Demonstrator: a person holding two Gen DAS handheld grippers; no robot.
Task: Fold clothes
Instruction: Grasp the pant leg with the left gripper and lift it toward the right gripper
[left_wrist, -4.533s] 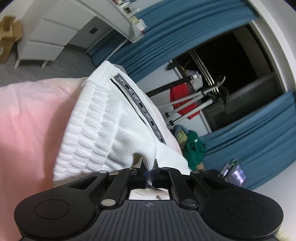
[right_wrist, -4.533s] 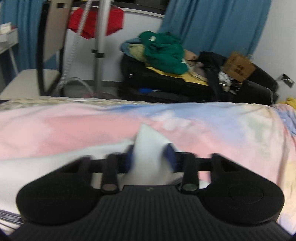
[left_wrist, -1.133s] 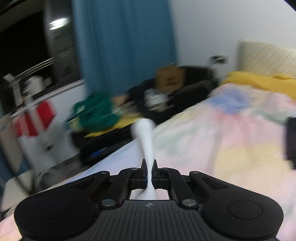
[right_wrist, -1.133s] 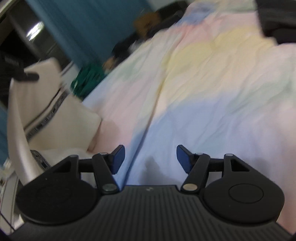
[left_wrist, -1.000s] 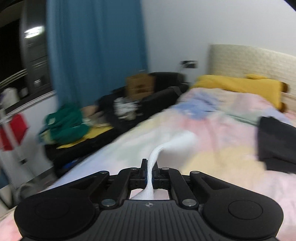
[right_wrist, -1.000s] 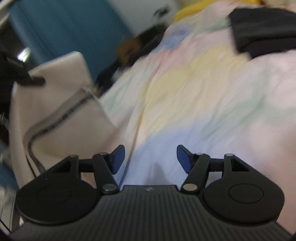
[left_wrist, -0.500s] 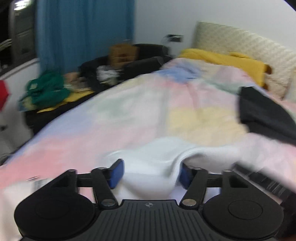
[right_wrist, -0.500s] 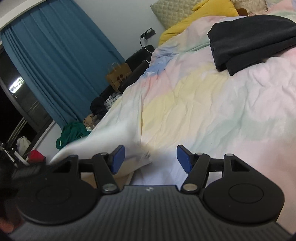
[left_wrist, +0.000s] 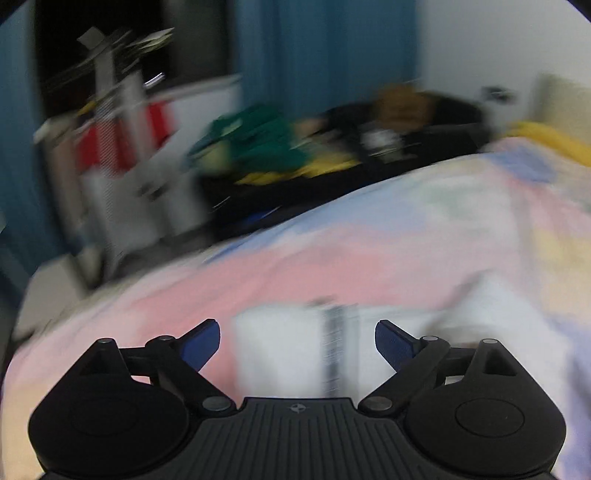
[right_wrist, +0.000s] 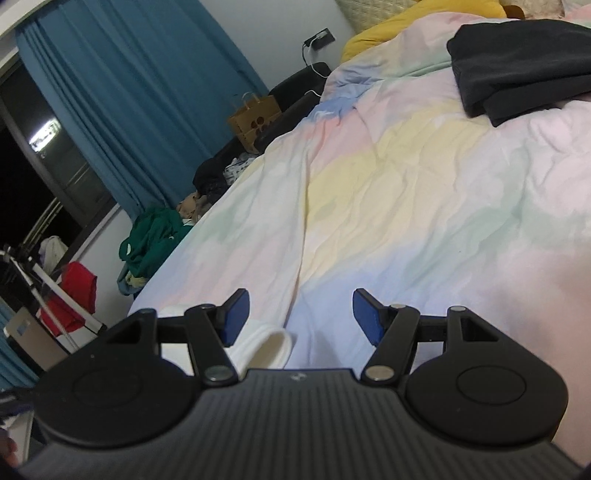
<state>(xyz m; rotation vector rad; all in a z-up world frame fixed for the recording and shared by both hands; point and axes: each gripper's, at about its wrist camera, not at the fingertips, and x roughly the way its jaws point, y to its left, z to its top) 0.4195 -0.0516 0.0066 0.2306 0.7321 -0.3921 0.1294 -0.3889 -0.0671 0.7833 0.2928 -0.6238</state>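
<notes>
Both the left hand-held gripper (left_wrist: 297, 341) and right hand-held gripper (right_wrist: 300, 314) gape wide, empty. White garment (left_wrist: 288, 354) lies on pastel bed (right_wrist: 406, 177); blue curtains (right_wrist: 147, 103) behind; black clothing (right_wrist: 517, 55) near headboard.

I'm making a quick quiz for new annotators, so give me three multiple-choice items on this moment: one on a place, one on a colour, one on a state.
1. Where does the white garment lie?
A. on the pastel bedspread, in front of the left claw
B. on the floor
C. on the drying rack

2. What colour is the folded garment near the head of the bed?
A. red
B. black
C. yellow

3. What is the state of the two claws?
A. both shut on cloth
B. left shut, right open
C. both open, holding nothing

Answers:
1. A: it rests on the bedspread ahead of the left claw.
2. B: it shows dark against the pastel cover.
3. C: the right claw and the left one both stand spread, with nothing pinched.
</notes>
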